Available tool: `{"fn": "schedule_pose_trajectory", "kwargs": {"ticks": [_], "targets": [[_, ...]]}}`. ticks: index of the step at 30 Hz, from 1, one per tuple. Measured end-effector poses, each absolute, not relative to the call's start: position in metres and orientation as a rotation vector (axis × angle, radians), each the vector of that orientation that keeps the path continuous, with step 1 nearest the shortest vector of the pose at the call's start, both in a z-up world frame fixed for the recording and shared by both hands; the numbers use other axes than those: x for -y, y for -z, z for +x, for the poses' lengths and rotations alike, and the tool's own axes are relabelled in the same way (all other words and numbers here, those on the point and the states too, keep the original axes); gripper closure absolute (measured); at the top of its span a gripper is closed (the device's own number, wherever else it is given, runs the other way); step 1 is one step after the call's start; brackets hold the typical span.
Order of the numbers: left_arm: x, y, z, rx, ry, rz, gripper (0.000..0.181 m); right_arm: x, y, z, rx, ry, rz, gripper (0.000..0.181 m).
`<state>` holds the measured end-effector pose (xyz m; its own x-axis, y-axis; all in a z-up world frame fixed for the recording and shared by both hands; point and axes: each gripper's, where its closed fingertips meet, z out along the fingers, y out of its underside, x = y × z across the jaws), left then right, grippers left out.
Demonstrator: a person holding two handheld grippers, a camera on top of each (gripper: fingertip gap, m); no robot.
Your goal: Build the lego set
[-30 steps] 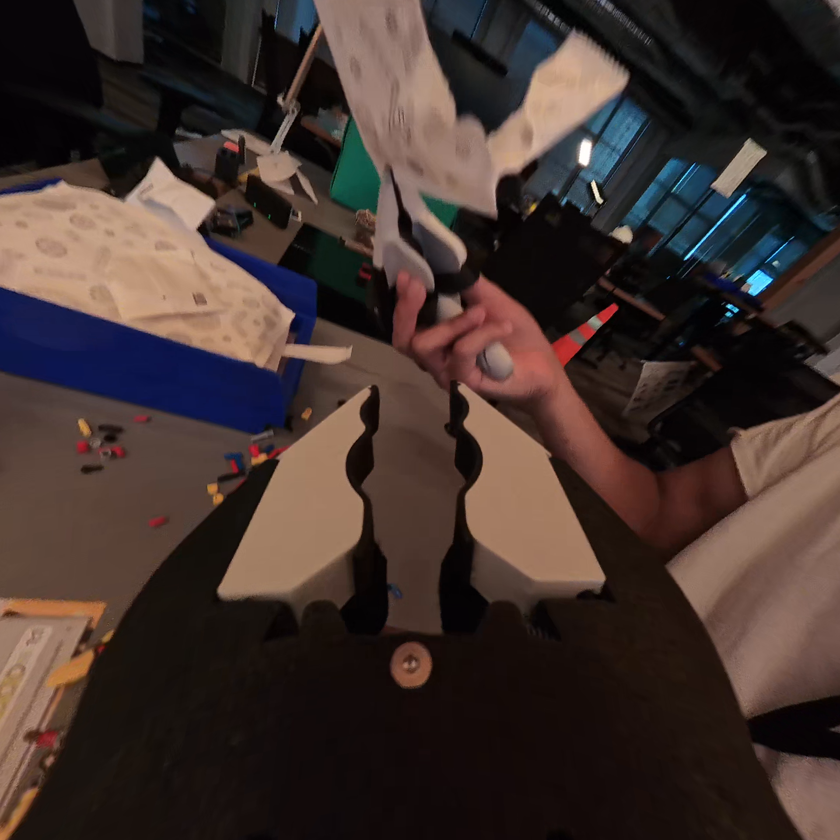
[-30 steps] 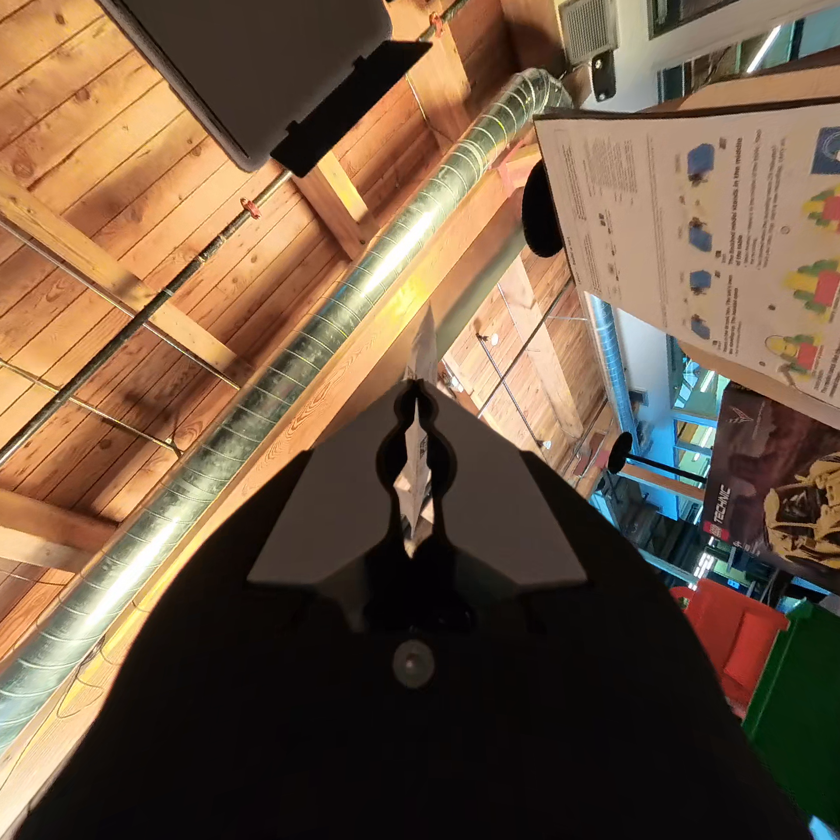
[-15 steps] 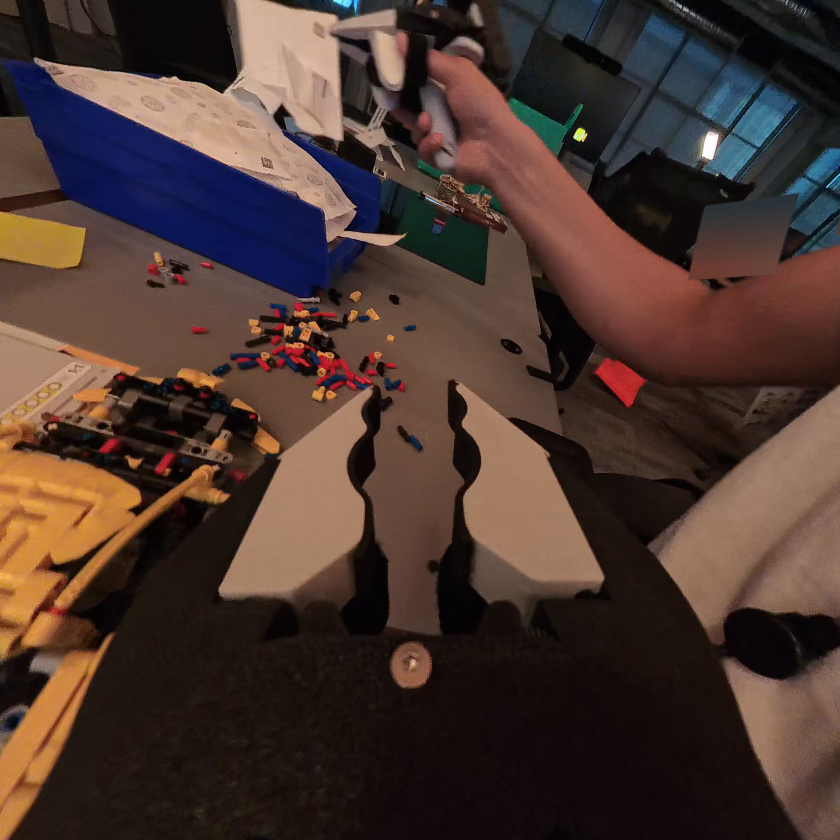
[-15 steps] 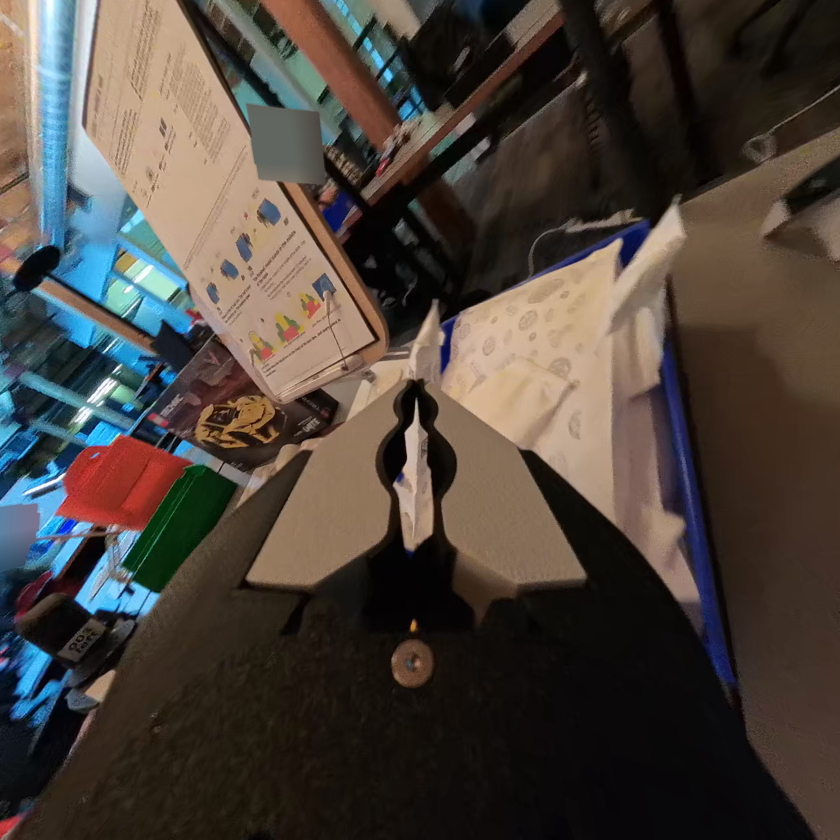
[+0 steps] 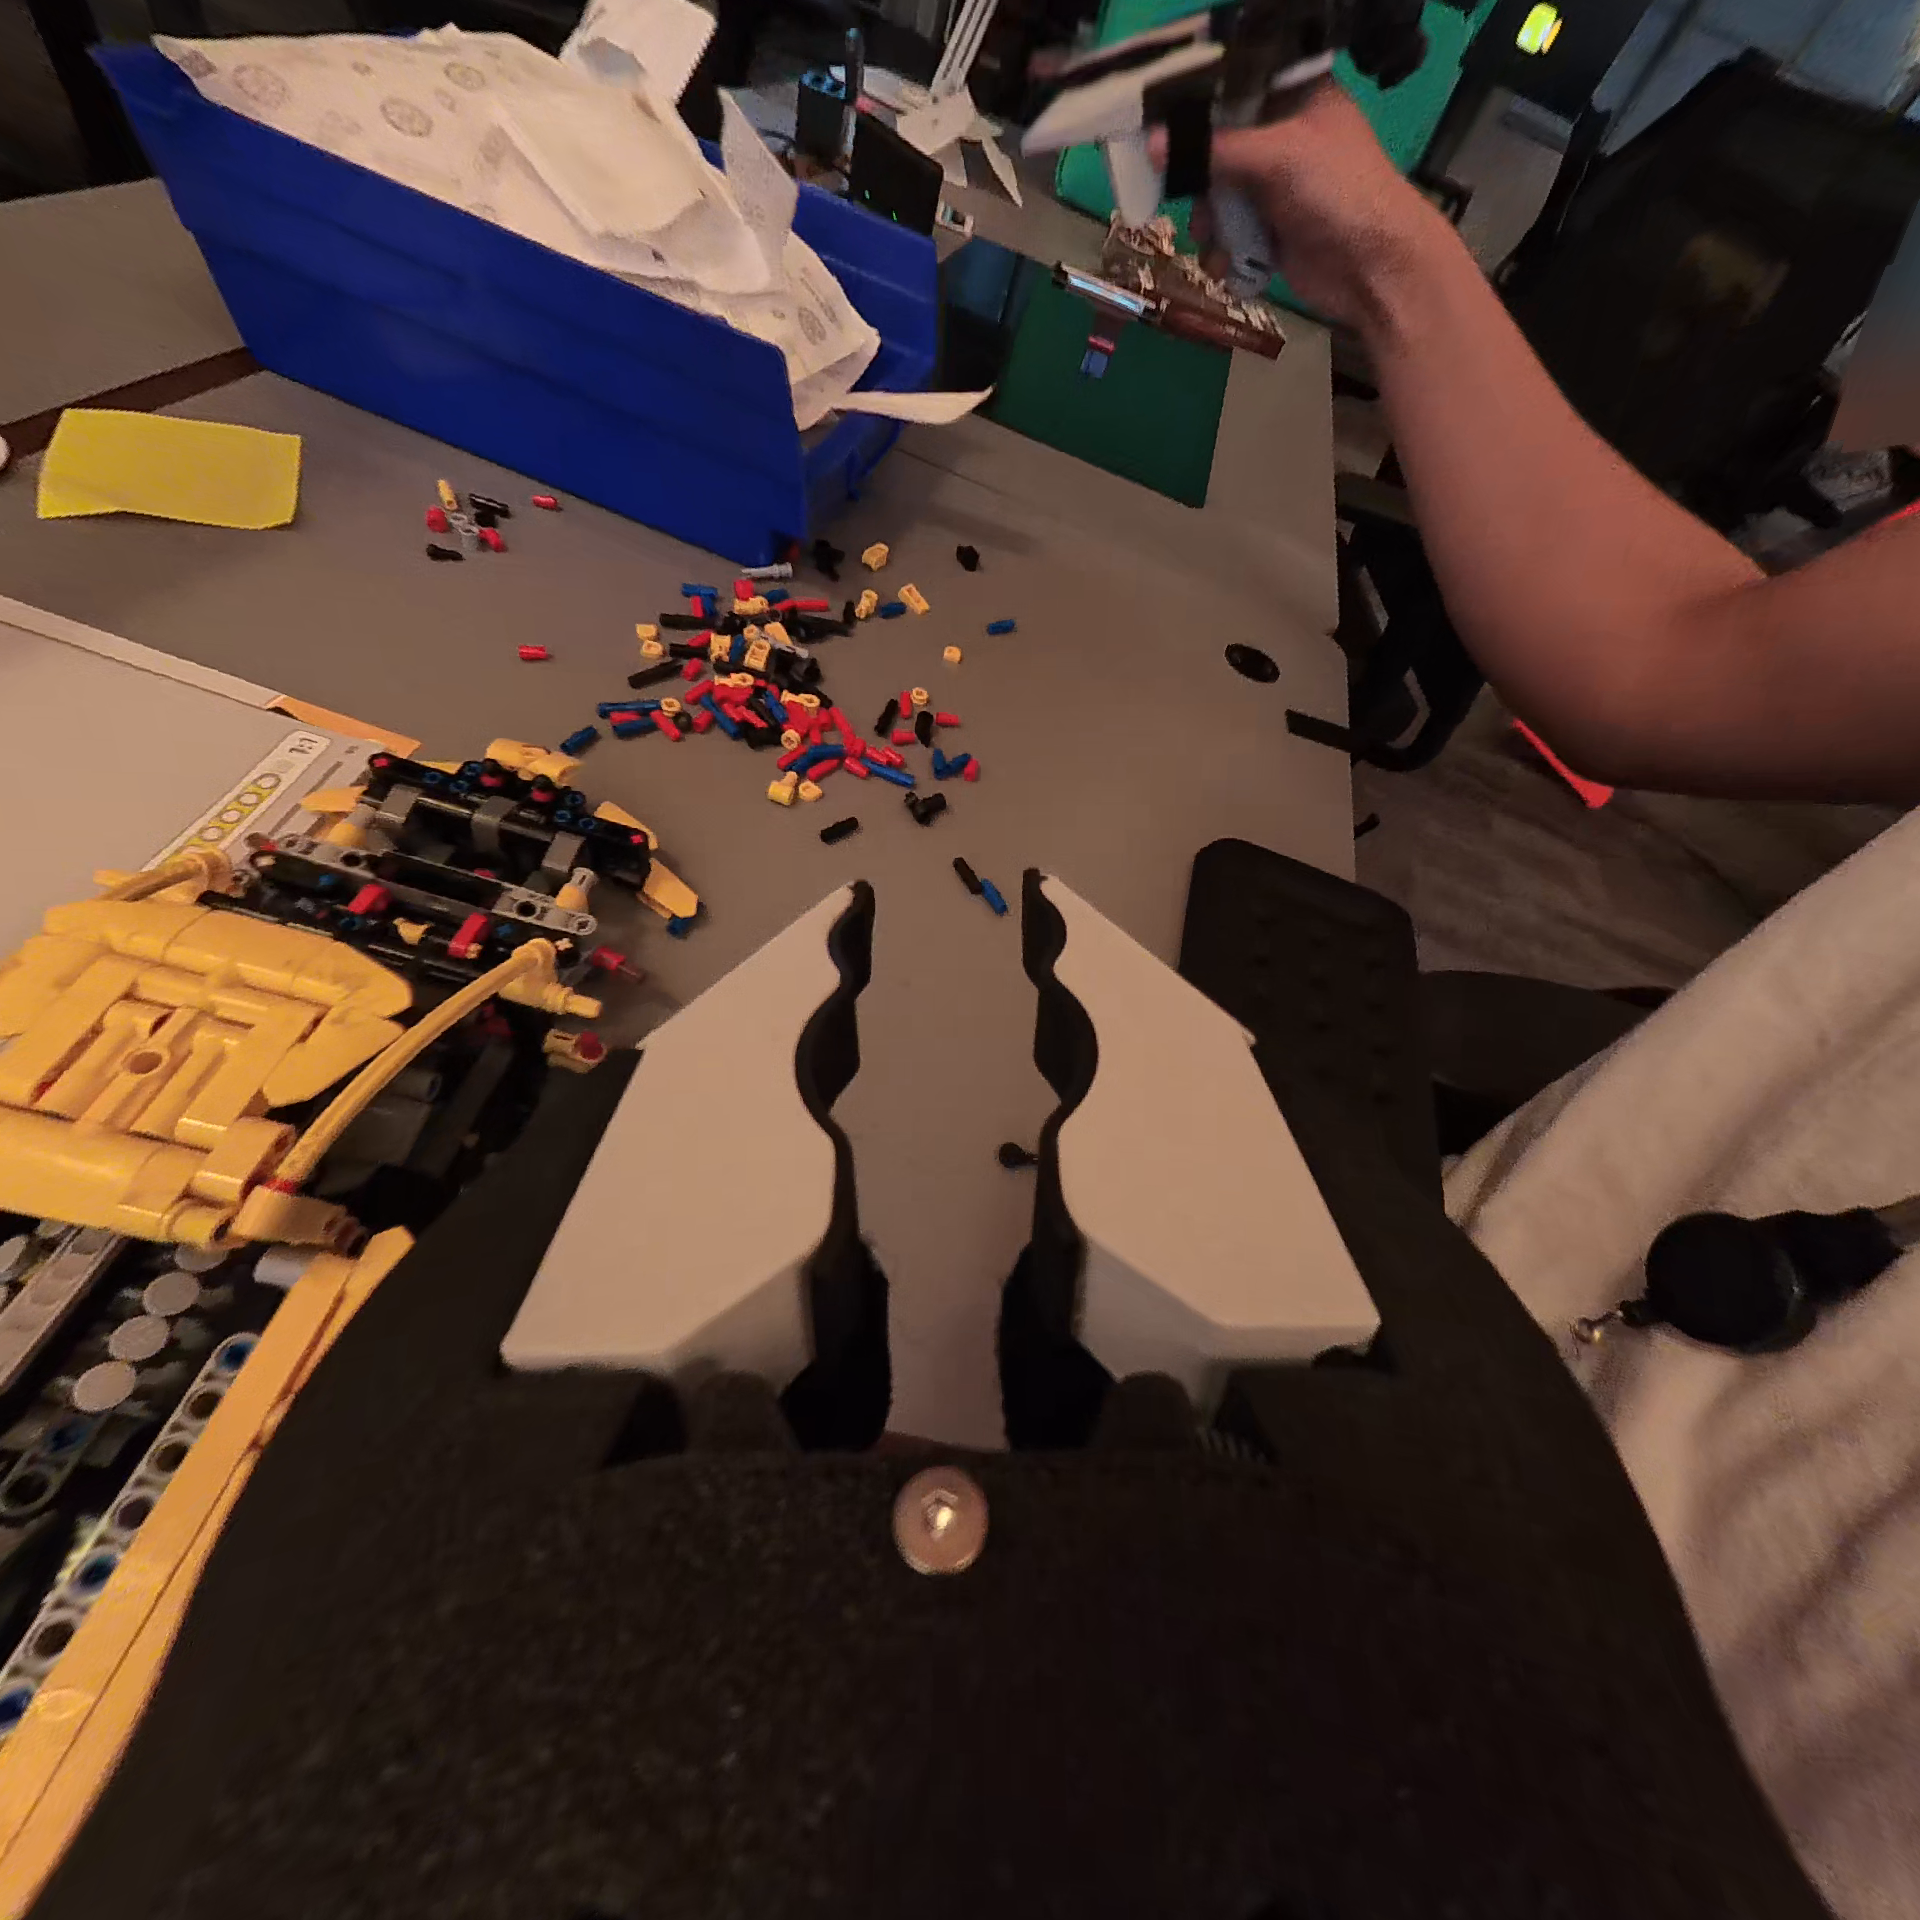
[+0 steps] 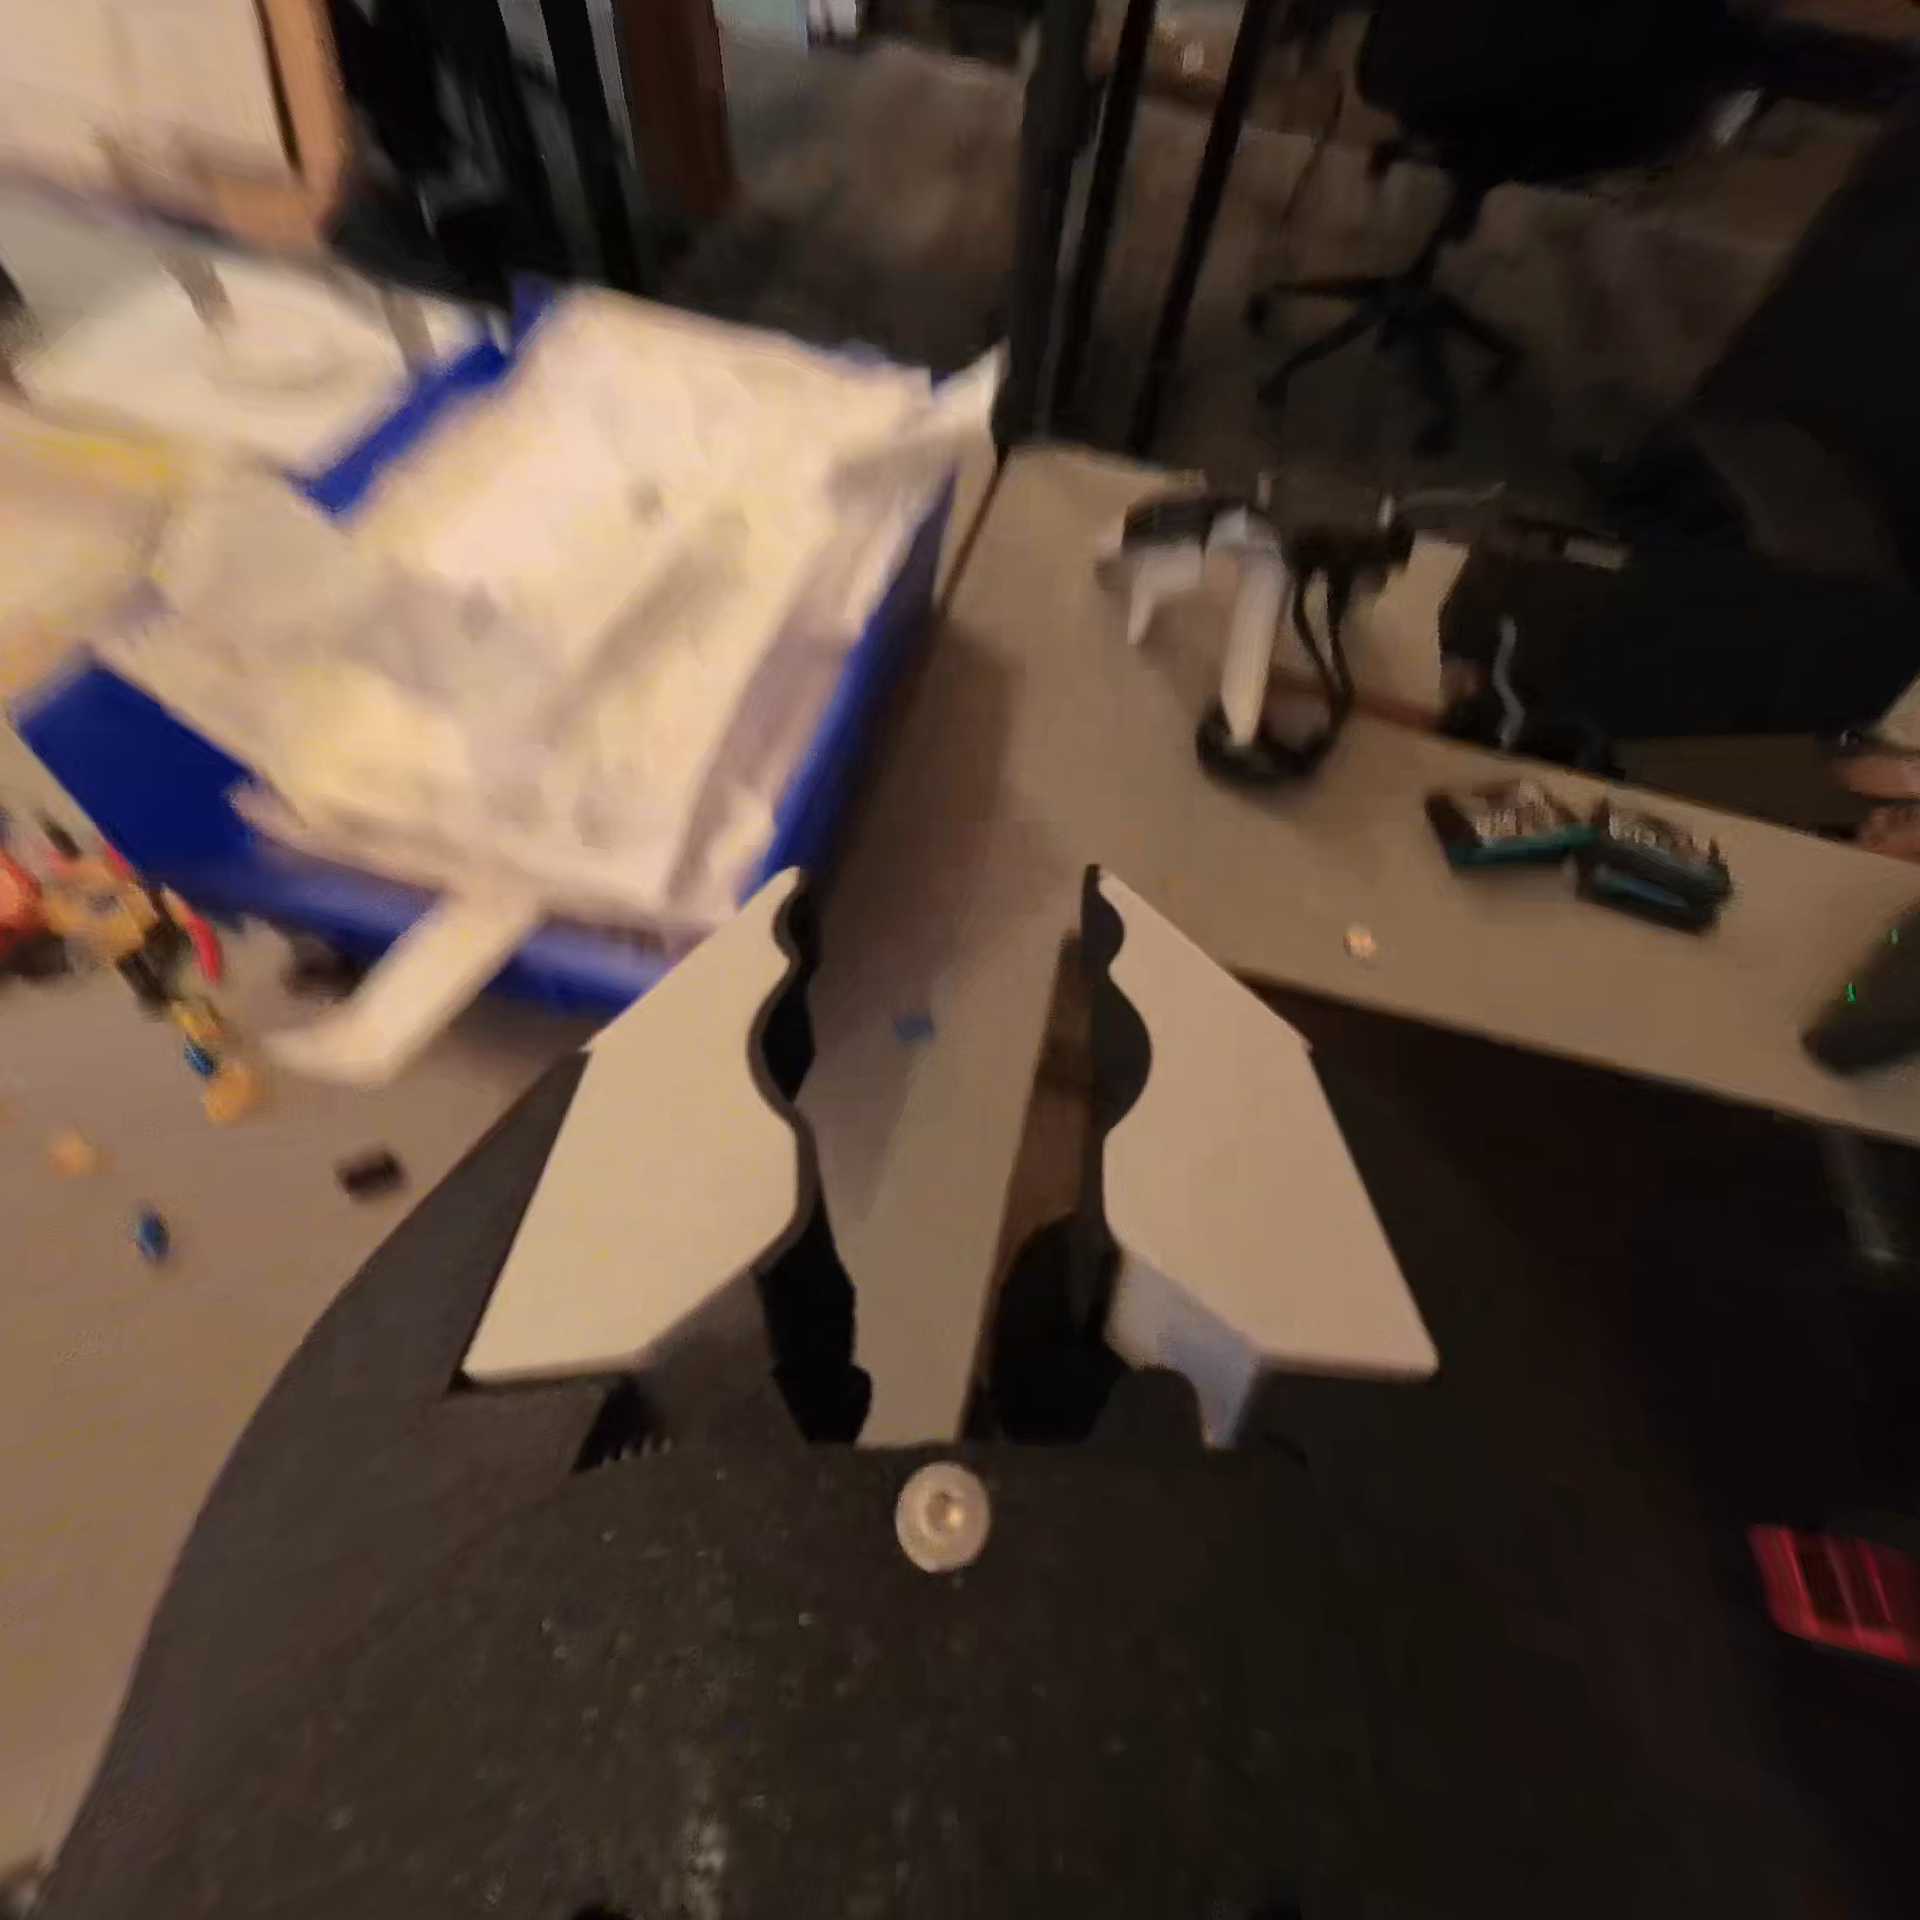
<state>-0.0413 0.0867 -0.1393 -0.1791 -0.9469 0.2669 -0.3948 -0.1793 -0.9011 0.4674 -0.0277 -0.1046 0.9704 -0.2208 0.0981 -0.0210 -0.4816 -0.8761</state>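
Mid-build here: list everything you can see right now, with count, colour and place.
Loose Lego pieces: many, red, blue, black, yellow; scattered mid-table.
Lego model: one, yellow and black, partly built; table's left.
Instruction booklet: one, pale; under the model.
Bin: one, blue; far side of the table.
Paper bags: several, white, crumpled; piled in the bin.
Yellow sheet: one; far left.
Table: one, grey.
Left gripper: open, empty, above the table.
Right gripper: open, empty, near the bin.
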Motion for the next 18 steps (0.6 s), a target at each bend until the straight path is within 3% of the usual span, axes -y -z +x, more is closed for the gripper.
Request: {"fn": "schedule_pose_trajectory", "kwargs": {"ticks": [7, 18], "targets": [[-0.046, 0.142, -0.019, -1.691, 1.317, -1.575, 0.153, 0.034, 0.227, 0.461, -0.006, 0.096, -2.247, 0.131], [-0.004, 0.145, 0.0, -1.667, 1.339, -1.632, 0.153, -0.006, 0.262, 0.471, 0.106, 0.039, -2.355, 0.154]]}}
